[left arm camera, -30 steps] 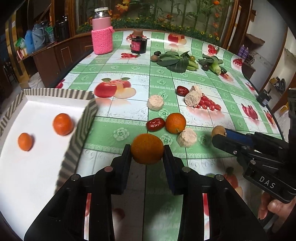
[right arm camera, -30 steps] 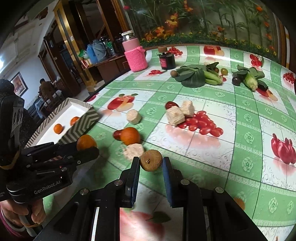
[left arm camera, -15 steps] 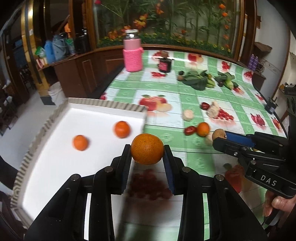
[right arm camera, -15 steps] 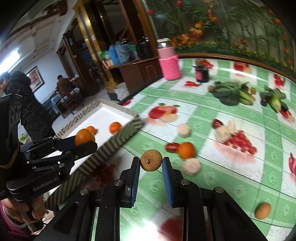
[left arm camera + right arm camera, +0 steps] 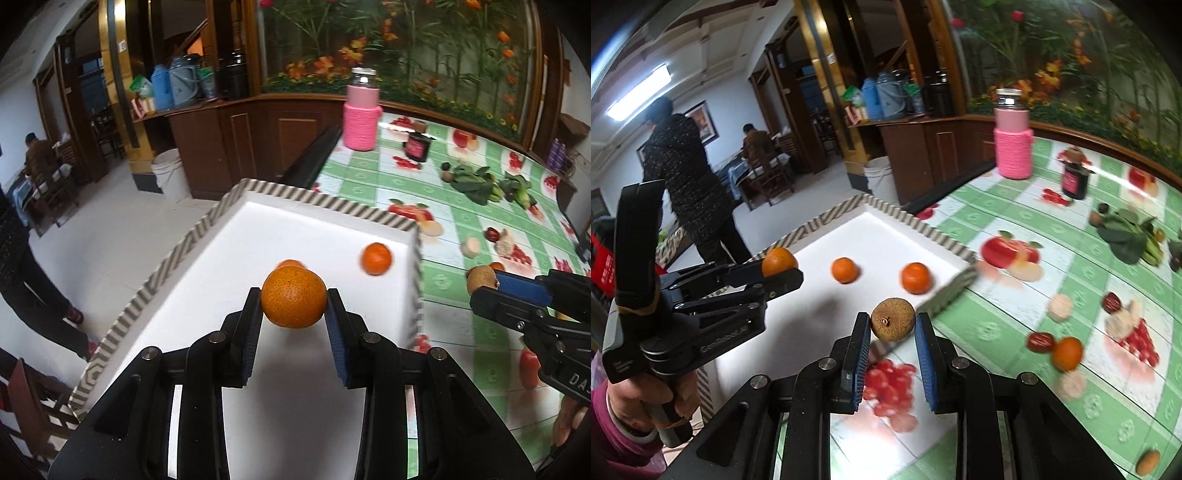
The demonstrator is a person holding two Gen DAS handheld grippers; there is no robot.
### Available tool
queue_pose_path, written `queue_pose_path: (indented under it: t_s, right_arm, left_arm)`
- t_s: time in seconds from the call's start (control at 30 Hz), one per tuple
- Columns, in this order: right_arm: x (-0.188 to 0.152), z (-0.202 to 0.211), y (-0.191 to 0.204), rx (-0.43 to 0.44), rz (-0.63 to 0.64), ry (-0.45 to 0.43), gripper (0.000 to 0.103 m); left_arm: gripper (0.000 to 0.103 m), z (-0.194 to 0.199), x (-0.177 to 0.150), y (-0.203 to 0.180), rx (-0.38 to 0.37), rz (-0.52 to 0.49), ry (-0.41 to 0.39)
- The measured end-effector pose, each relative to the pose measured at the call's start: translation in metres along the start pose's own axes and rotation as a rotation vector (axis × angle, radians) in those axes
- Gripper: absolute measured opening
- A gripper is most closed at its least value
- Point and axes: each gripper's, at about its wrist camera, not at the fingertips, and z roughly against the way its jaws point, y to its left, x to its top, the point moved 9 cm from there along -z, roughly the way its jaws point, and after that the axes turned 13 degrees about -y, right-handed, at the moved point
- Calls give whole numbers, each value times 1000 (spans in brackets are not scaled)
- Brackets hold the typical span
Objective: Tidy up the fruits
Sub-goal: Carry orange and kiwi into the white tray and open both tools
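Observation:
My left gripper (image 5: 294,306) is shut on an orange (image 5: 293,297) and hangs above the white tray (image 5: 314,206) with the striped rim. Two smaller oranges lie in the tray, one (image 5: 375,258) near its right wall and one (image 5: 290,263) half hidden behind the held fruit. My right gripper (image 5: 892,326) is shut on a round brown fruit (image 5: 892,319), just above the tray's near right corner (image 5: 953,288). In the right wrist view the left gripper (image 5: 783,267) shows at the left over the tray. Another orange (image 5: 1067,353) lies on the tablecloth.
On the green fruit-print tablecloth (image 5: 1015,221) lie red dates (image 5: 1041,341), pale lumps (image 5: 1061,307), leafy vegetables (image 5: 1126,236), a pink-sleeved bottle (image 5: 1013,146) and a dark jar (image 5: 1075,181). A brown fruit (image 5: 1148,460) lies near the front right. Two people (image 5: 687,184) are in the room beyond the tray.
Both grippers have swung left and a little up with their fruits, from over the tablecloth to the tray. The left one now hangs over the tray's middle, the right one at its corner.

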Motion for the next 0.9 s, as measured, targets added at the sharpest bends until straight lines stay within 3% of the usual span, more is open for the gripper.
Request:
queue_pose_path:
  t_s: [0.33, 0.9]
  right_arm:
    - [1, -30, 24, 44, 36, 40, 24]
    - [-10, -83, 35, 75, 85, 154, 24]
  left_arm:
    - [33, -8, -7, 22, 27, 6, 21]
    - [33, -24, -24, 32, 5, 27, 97]
